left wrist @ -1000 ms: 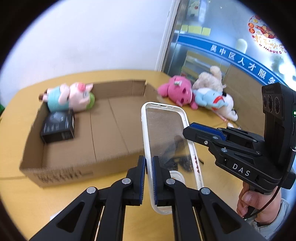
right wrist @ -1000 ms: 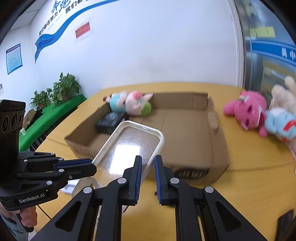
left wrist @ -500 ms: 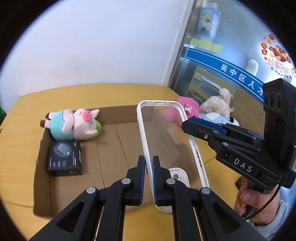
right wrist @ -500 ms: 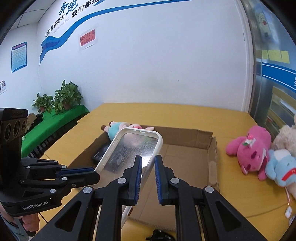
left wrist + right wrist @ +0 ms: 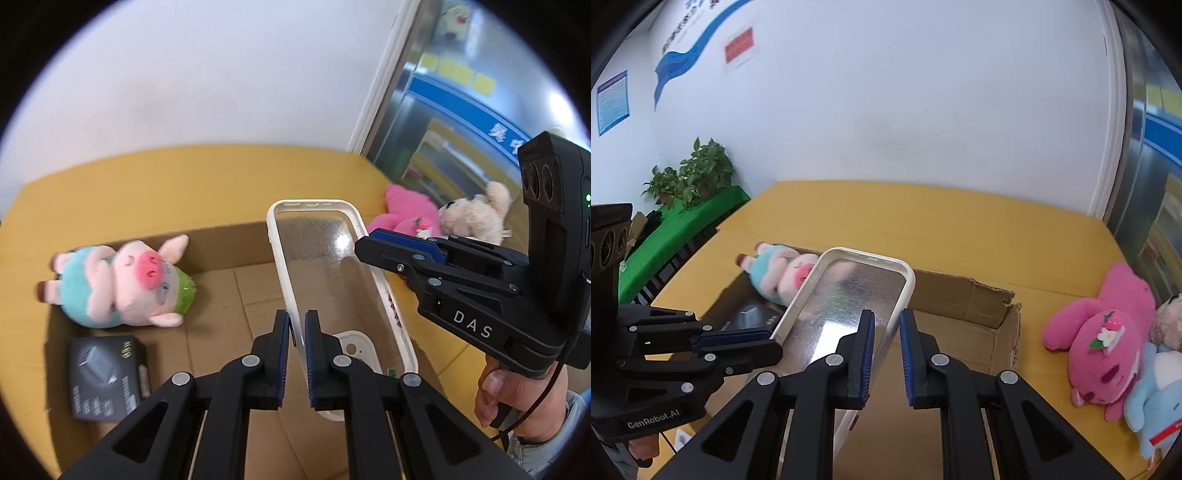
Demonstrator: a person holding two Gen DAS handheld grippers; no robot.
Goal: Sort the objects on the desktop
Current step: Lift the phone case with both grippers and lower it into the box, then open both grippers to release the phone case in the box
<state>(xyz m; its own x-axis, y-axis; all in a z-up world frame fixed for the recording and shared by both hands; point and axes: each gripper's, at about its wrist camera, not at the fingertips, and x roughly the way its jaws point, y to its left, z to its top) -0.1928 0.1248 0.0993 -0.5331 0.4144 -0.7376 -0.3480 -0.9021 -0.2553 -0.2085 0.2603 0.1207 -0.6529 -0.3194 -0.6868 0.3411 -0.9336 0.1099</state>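
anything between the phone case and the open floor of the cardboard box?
Nothing visible. The phone case, pinched on each long edge by the left claw and right claw, hangs above the cardboard box. The pig plush and black box sit at its left end.

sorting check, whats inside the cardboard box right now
Inside the cardboard box: a pig plush and a black box. The held phone case covers part of the floor.

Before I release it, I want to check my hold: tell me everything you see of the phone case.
The phone case is clear and scuffed, with a white bumper rim and a camera cutout at its near end. It hangs tilted above the cardboard box. Both hand-held grippers pinch opposite long edges: the left and the right.
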